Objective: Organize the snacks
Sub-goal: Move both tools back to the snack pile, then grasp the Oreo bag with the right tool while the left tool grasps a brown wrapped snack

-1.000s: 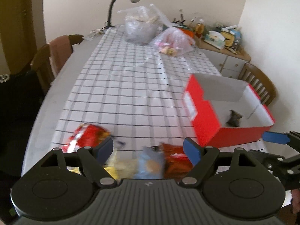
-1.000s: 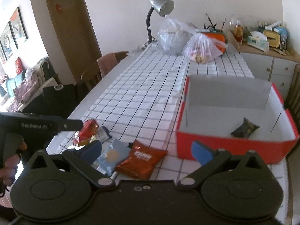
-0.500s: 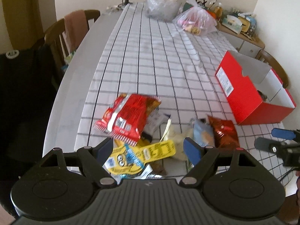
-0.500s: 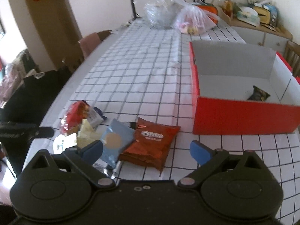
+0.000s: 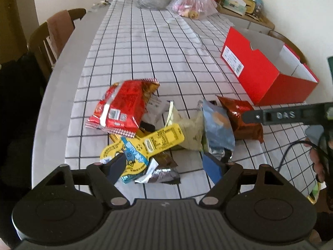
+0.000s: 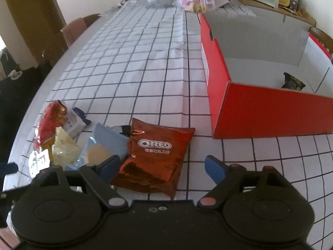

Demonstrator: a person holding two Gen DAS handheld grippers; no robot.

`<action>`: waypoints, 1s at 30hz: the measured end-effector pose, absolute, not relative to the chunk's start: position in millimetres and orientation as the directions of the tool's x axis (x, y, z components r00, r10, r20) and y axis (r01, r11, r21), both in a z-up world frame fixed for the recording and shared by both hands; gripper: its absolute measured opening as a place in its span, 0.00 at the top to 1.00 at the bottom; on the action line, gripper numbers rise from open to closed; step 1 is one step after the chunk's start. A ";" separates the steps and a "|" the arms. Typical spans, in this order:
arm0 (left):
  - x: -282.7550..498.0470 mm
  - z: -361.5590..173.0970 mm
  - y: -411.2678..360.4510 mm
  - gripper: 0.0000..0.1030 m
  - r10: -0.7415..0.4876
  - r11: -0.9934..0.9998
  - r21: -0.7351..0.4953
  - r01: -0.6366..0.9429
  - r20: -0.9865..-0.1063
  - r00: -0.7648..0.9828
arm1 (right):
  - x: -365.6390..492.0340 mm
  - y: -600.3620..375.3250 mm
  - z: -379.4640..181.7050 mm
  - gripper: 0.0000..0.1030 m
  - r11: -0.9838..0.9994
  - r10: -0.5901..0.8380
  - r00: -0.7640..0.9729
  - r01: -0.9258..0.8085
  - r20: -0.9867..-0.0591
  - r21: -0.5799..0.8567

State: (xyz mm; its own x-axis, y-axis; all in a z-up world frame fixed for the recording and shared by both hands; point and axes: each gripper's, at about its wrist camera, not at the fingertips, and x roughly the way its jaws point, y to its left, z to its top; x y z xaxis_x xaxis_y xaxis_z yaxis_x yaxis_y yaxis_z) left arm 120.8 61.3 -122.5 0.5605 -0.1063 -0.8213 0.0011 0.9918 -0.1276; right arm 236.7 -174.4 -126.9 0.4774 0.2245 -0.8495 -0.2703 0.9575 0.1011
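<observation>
The right gripper (image 6: 162,167) was wide apart over the brown foil Oreo bag (image 6: 155,158). The left gripper (image 5: 166,166) was apart over the snack pile. The red cardboard box (image 6: 260,112) sat far right.

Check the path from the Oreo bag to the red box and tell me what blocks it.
Nothing visible does. The Oreo bag lies between the open right gripper's fingers, and only bare tablecloth separates it from the red box, whose near wall it must clear.
</observation>
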 end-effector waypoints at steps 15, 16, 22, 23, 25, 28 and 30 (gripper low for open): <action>136.4 -150.1 60.3 0.52 -0.142 0.984 -0.177 -0.027 -0.863 0.486 | 252.9 -166.3 -143.5 0.31 0.958 0.232 0.440 -0.256 -0.868 0.127; 137.7 -151.3 60.8 0.54 -0.142 0.983 -0.180 -0.034 -0.865 0.481 | 252.8 -166.0 -143.9 0.34 0.957 0.237 0.437 -0.261 -0.868 0.129; 140.1 -154.2 64.6 0.65 -0.133 0.980 -0.187 -0.069 -0.873 0.469 | 250.3 -170.3 -143.2 0.47 0.950 0.263 0.431 -0.270 -0.863 0.155; 140.2 -154.6 65.5 0.67 -0.132 0.979 -0.188 -0.075 -0.874 0.467 | 250.1 -171.8 -142.9 0.49 0.949 0.269 0.431 -0.270 -0.861 0.162; 140.1 -154.7 66.3 0.69 -0.131 0.978 -0.191 -0.083 -0.875 0.467 | 248.8 -174.0 -141.5 0.52 0.948 0.277 0.434 -0.267 -0.857 0.171; 139.4 -154.4 66.4 0.72 -0.123 0.977 -0.190 -0.099 -0.876 0.466 | 245.8 -175.9 -139.0 0.54 0.949 0.276 0.442 -0.267 -0.854 0.168; 138.5 -153.9 65.6 0.73 -0.115 0.977 -0.185 -0.107 -0.877 0.467 | 242.9 -177.2 -137.8 0.55 0.953 0.265 0.448 -0.259 -0.854 0.160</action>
